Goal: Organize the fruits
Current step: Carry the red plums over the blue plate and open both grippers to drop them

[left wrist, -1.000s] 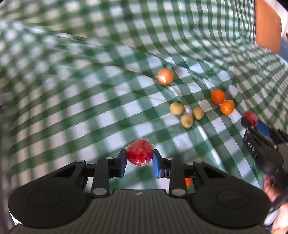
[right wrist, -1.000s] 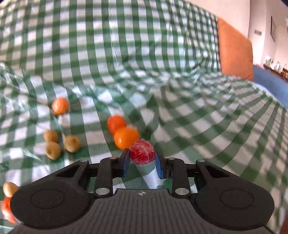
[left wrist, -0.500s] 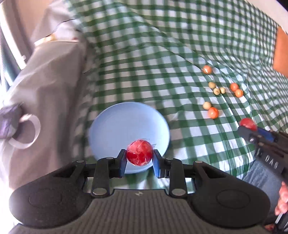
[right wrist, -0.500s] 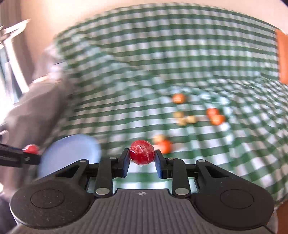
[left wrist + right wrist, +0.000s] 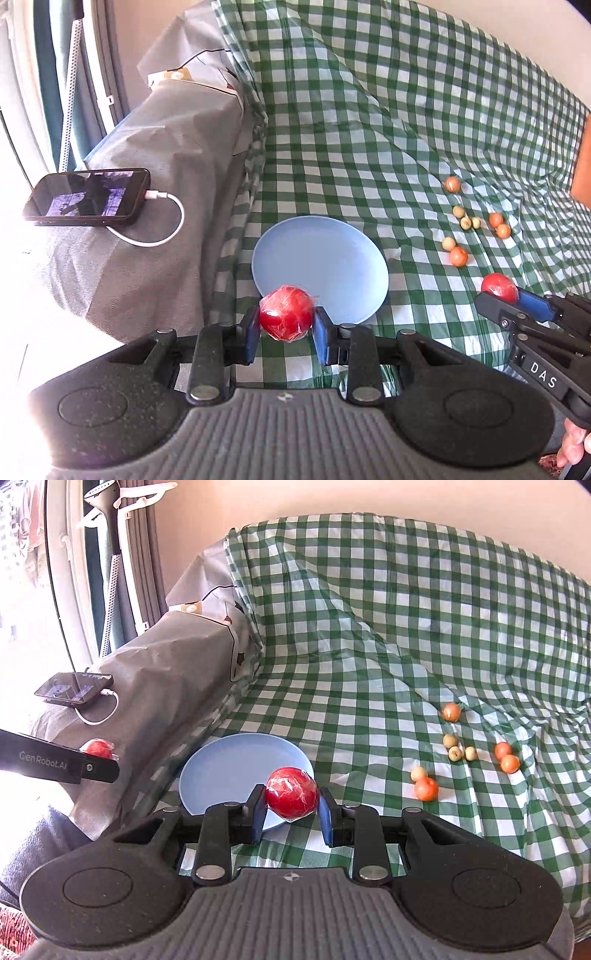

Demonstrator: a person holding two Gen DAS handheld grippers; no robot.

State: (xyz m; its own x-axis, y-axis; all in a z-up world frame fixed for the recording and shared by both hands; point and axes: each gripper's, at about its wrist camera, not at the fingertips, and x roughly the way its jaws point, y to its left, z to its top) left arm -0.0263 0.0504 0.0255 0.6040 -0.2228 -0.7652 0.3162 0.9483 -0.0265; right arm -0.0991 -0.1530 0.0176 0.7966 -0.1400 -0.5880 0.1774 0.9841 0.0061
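Left tool (image 5: 286, 334): clamped on wrapped red fruit (image 5: 286, 314), just before blue plate (image 5: 320, 266).
Right tool (image 5: 291, 815): clamped on second red fruit (image 5: 291, 793), over plate's near rim.
Loose fruits (image 5: 426, 788): on checked cloth (image 5: 369, 664), right of plate.

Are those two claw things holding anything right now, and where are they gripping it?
Yes. The left gripper pinches a red fruit by its two sides; the right gripper pinches another red fruit the same way.

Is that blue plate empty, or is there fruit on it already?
Empty. The blue plate shows only bare blue surface in both views; the two red fruits are each gripped between gripper fingers, not lying on it.
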